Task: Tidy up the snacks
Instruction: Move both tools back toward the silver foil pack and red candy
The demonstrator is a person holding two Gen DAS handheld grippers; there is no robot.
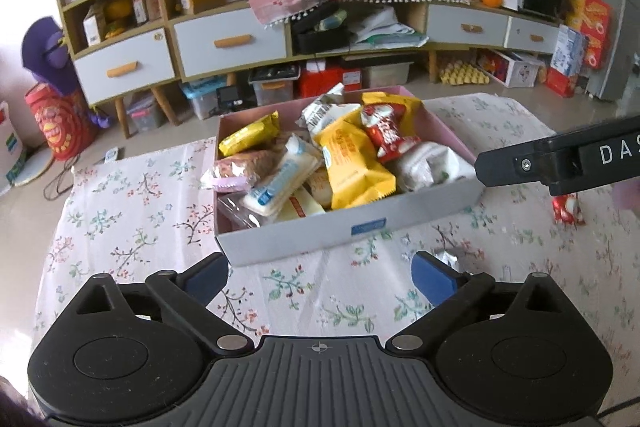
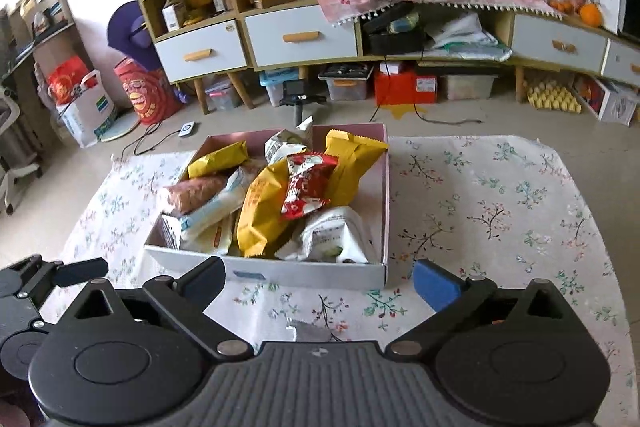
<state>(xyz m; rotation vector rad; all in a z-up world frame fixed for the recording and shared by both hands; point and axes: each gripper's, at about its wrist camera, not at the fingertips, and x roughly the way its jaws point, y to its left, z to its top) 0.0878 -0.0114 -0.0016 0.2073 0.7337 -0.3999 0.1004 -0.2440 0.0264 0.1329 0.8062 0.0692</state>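
Snacks [image 1: 352,163] lie heaped in the box [image 1: 348,227] at frame centre, corralled by its walls. Your left gripper [image 1: 320,273] and right gripper [image 2: 320,277] stand wide apart, empty; 1 red packet [image 1: 566,211] waits at right on the tablecloth [image 1: 132,227].

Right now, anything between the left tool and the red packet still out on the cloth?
Yes. The right tool's arm reaches across just above the red packet, covering its top. The left tool is open and empty; bare tablecloth lies between.
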